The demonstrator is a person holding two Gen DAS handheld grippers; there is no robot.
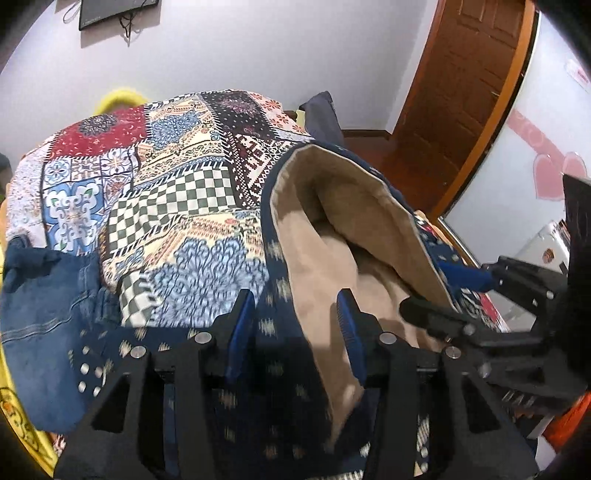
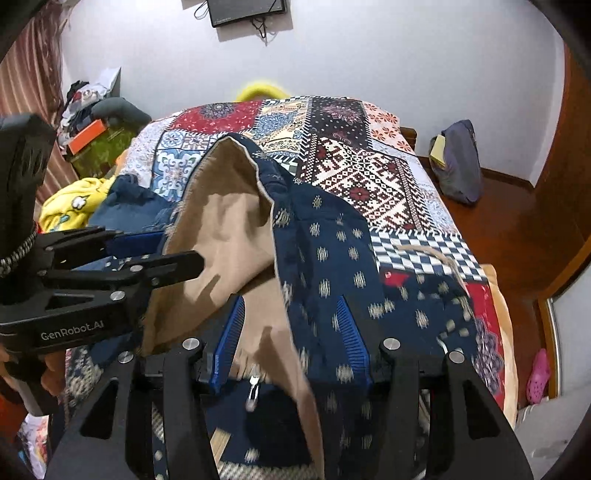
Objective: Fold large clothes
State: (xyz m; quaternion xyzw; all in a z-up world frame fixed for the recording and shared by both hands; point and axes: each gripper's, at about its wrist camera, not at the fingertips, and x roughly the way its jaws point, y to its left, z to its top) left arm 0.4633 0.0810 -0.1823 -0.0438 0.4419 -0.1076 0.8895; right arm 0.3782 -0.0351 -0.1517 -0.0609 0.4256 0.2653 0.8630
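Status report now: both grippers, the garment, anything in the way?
Left gripper open, right gripper open, navy garment lying between the jaws of both. Tan lining turned up. Jeans beside it on the bedspread.

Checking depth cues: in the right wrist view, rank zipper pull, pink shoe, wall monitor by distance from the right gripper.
From the right gripper:
1. Zipper pull, just below the jaws, on the navy garment.
2. Pink shoe, on the floor at right, beside the bed.
3. Wall monitor, top, far wall.
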